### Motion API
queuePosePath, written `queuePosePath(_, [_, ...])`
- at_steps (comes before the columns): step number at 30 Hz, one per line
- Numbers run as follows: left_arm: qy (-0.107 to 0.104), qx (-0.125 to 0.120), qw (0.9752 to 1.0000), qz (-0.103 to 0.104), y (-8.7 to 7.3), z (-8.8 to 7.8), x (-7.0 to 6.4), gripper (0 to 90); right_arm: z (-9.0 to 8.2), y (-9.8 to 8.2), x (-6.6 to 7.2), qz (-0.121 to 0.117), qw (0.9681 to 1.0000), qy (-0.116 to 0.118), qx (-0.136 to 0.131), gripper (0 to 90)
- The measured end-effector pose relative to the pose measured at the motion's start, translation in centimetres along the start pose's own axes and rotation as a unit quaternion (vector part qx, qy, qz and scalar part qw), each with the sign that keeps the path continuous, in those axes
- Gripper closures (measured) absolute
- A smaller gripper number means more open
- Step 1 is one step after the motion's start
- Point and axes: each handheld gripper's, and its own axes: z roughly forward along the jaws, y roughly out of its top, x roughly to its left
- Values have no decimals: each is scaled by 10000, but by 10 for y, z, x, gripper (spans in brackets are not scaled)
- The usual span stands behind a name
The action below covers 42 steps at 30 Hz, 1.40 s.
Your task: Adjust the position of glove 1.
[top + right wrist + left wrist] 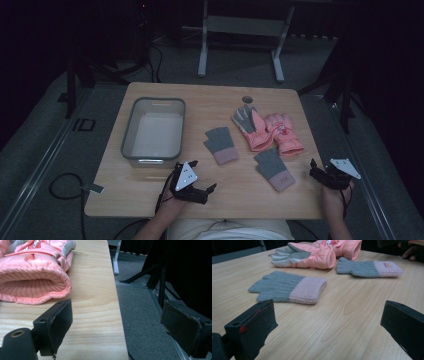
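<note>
Wooden table [150,190]; left tool [204,191], right tool [315,169] gaping, apparently empty.

Floor left of the wooden table [150,192]: white marking [83,124] reading roughly "ID"; small pink tag [387,265] on the cuff of the far grey knit glove [362,268], too small to read; nothing else legible.

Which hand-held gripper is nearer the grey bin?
Left. The left hand-held gripper sits just below the grey bin; the right hand-held gripper is at the table's far right edge.
</note>
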Motion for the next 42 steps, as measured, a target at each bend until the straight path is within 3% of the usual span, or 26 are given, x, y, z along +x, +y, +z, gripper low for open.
queuePosePath(13, [12,6,10000,-17,0,0,0,0,0,0,3,-225,9997,-52,29,104])
queuePosePath(24, [16,15,10000,-15,0,0,0,0,0,2,3,-174,9997,38,152,104])
queuePosePath(30, [11,-3,10000,-54,0,0,1,0,-12,23,3,-26,9998,213,-8,104])
queuePosePath(33, [13,-3,10000,-40,0,0,0,0,-15,35,6,-147,9996,195,-119,104])
queuePosePath(42, [5,-9,10000,-58,0,0,1,0,-19,66,9,-149,9990,356,-244,104])
